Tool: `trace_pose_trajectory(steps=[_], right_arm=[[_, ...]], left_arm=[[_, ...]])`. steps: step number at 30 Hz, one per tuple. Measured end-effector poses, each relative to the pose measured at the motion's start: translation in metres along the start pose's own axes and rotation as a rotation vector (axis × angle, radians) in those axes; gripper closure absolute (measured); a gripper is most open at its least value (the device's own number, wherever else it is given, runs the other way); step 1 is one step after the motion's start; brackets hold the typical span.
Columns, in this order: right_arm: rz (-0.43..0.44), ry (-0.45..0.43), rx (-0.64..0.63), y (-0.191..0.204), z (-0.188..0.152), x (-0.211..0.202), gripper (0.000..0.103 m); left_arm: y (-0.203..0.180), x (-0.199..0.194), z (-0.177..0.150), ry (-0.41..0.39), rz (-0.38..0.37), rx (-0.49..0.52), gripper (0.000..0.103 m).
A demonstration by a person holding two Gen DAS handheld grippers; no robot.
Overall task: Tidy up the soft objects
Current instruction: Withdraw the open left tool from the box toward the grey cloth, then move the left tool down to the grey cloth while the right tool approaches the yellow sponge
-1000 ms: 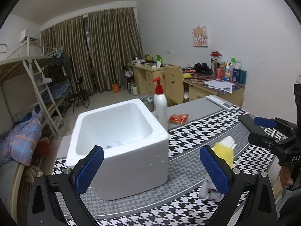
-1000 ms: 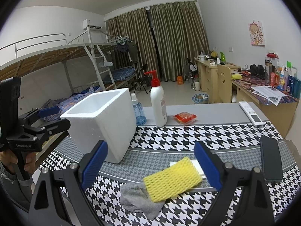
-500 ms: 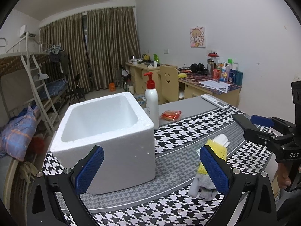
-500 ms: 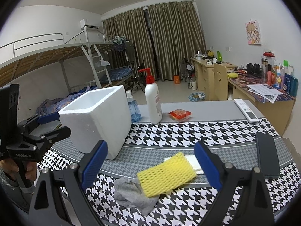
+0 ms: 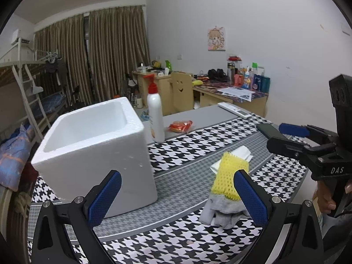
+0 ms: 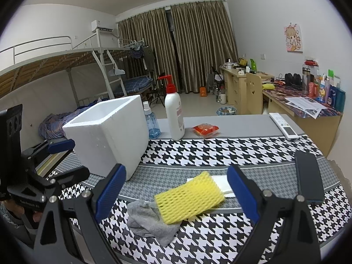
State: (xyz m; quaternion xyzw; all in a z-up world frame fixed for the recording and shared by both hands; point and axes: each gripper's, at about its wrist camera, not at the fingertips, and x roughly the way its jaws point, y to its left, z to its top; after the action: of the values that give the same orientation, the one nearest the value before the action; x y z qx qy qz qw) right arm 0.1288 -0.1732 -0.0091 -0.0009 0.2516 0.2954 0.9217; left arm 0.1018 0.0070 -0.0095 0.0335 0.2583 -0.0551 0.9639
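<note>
A yellow foam net sleeve [image 6: 190, 199] lies on the houndstooth tablecloth, over a grey cloth [image 6: 149, 222] and a white folded tissue [image 6: 220, 181]. It also shows in the left wrist view [image 5: 228, 176], with the grey cloth [image 5: 224, 208] and tissue [image 5: 238, 154]. A white foam box [image 5: 94, 149] stands open-topped at the left; it shows in the right wrist view [image 6: 110, 132] too. My left gripper [image 5: 176, 198] is open and empty near the box. My right gripper [image 6: 176, 193] is open, empty, just short of the yellow sleeve.
A white pump bottle [image 6: 173, 114], a blue bottle [image 6: 150, 123], a red packet [image 6: 205, 129] and a remote [image 6: 283, 125] sit at the back. A dark phone [image 6: 309, 177] lies at the right. The table edge is close at the front.
Both grippers have drawn back and lower toward the table's near edge. The box and the soft things have not moved. Both grippers stay open.
</note>
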Motion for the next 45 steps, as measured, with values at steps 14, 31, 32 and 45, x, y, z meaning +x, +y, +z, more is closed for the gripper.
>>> trace_pose_trajectory(steps=[14, 31, 32, 45], right_arm=[[-0.006, 0.027, 0.01, -0.005, -0.009, 0.005, 0.008], [-0.027, 0.069, 0.031, -0.017, -0.022, 0.018, 0.008], [-0.025, 0.073, 0.036, -0.019, -0.022, 0.018, 0.008], [-0.024, 0.114, 0.047, -0.023, -0.032, 0.031, 0.008]], left_arm=[[-0.013, 0.012, -0.015, 0.031, -0.062, 0.01, 0.001], [-0.025, 0.036, -0.03, 0.095, -0.106, 0.003, 0.001], [-0.026, 0.038, -0.031, 0.099, -0.109, 0.005, 0.001], [-0.036, 0.049, -0.041, 0.137, -0.146, 0.008, 0.012]])
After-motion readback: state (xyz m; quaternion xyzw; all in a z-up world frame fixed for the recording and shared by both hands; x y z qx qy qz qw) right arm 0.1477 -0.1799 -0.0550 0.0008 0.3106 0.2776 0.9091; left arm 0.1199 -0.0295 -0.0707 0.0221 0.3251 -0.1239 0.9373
